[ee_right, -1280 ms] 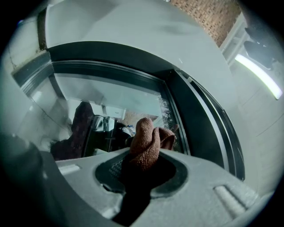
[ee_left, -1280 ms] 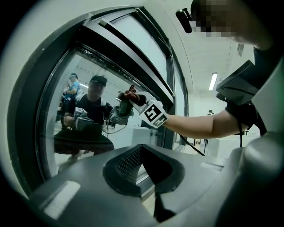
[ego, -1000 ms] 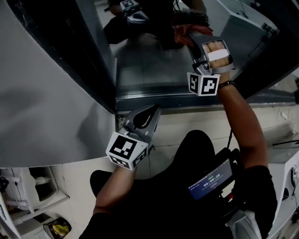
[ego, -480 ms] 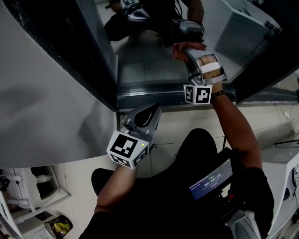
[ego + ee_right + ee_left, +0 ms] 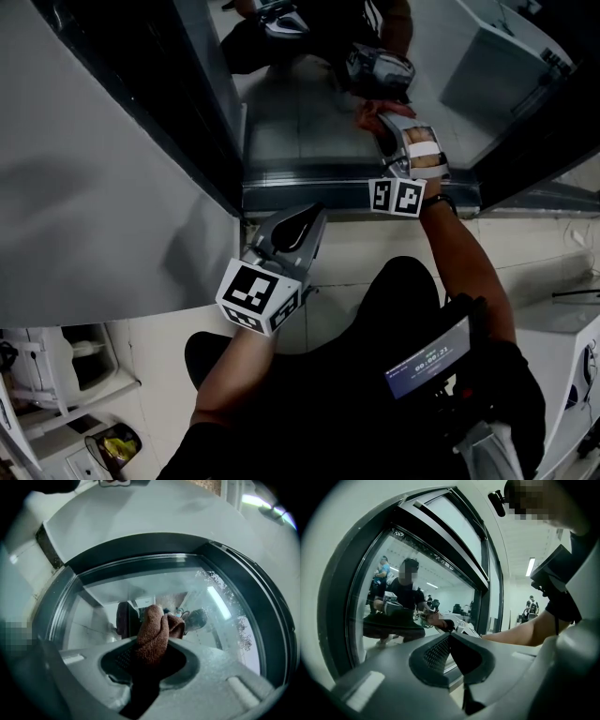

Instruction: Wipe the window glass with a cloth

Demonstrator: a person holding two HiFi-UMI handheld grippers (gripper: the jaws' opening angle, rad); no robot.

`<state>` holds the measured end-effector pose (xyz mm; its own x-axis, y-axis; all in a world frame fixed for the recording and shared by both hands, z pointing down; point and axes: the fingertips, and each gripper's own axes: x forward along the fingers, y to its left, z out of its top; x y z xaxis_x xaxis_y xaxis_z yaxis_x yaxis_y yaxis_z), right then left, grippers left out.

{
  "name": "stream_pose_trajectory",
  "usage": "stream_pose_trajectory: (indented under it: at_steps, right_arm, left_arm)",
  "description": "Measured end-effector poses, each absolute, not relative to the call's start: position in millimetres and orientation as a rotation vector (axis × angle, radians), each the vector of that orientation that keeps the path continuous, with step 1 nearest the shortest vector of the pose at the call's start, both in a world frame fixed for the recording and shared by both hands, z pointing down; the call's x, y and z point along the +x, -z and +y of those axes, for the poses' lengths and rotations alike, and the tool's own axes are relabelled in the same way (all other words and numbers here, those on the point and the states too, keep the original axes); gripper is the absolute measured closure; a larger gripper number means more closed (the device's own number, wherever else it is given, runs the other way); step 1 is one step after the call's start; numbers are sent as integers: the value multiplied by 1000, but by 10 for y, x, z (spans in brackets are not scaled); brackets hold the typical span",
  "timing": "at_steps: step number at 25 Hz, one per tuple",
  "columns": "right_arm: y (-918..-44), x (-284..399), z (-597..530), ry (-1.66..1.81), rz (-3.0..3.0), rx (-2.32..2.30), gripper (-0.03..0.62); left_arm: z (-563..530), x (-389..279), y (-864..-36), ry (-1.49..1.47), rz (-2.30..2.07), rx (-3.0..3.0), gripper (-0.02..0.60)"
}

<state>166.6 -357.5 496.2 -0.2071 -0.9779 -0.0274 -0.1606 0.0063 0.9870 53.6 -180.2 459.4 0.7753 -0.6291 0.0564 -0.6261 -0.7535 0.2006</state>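
Right gripper view shows the brown terry cloth [image 5: 154, 627] bunched between the jaws of the right gripper [image 5: 151, 649]. The jaws are clamped on it, and a wad sticks out past the tips toward the window glass [image 5: 117, 585]. The cloth looks light, soft and floppy, with a nubby weave that should not slip. It will likely fold under pressure, so the hold belongs on a thick gathered part close to the wad, leaving only fabric to meet the pane. The glass is hard and smooth, so the jaw tips are best kept off it.

Head view puts the cloth [image 5: 368, 114] at the tip of the right gripper [image 5: 386, 129]. It appears to touch the lower pane just above the bottom frame rail [image 5: 309, 194]. The left gripper [image 5: 302, 225] hangs below that rail, well apart from the cloth. Left gripper view shows its jaws [image 5: 449, 637] closed together on nothing.
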Motion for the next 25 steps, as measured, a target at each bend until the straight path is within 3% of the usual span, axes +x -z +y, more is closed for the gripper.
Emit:
stream_pose_trajectory:
  at_steps: [9, 13, 22, 25]
  right_arm:
    - [-4960, 1667, -3592, 1254, -1447, 1201, 525]
    - [-4935, 1552, -3562, 1020, -1659, 1253, 523]
    - [-4569, -418, -3229, 321, -2765, 1158, 520]
    - [-4518, -887, -3314, 237, -2912, 1120, 520]
  left_arm:
    - [-1755, 357, -4500, 46, -1039, 2768, 565]
    - [-1718, 247, -4474, 62, -1068, 2765, 565]
    - [-1698, -172, -4466, 45, -1239, 2731, 565]
    - [-1676, -307, -4451, 47, -1285, 2705, 565]
